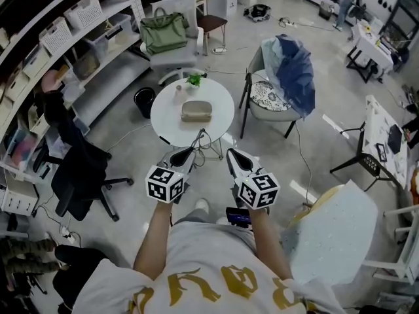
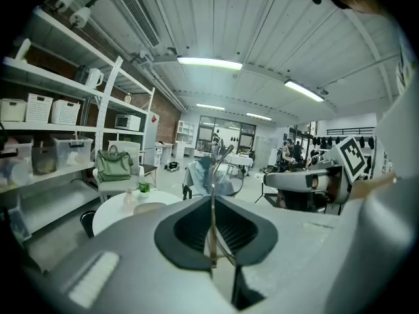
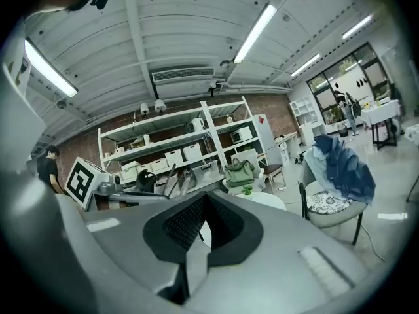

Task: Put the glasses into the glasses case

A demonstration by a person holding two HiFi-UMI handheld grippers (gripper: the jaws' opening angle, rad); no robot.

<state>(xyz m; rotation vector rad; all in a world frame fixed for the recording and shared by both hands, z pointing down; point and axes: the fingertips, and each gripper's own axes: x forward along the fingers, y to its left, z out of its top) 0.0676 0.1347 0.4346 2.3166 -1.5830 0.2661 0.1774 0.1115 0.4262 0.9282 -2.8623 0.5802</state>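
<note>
While the left tool (image 1: 189, 151) was clamped on the glasses (image 1: 201, 138), it pinched only a thin metal part of the frame. One lens rose clear above the closed jaws, and the whole pair hung in the air short of the round white desk (image 1: 163, 124). The right tool (image 1: 233, 154) was held beside it, its jaws pressed together on nothing.

**Risks, as judged.** The grip was narrow and set on a slender wire, so the glasses could pivot or slip out during the carry. They would then drop to the floor (image 1: 314, 142), since they were not yet over the desk. A hard squeeze could also bend the frame.

**Containers.** The beige glasses case (image 1: 196, 110) lay near the middle of the desk and appeared shut, so its contents could not be seen. With the lid down, the glasses could not go in. The free right tool would probably have to open the case first, and a push on the light case might slide it towards the small plant (image 1: 194, 80) and the bottle (image 1: 178, 94) just behind it. A green bag (image 1: 163, 31) sat on a chair well beyond the desk, apparently closed.
</note>
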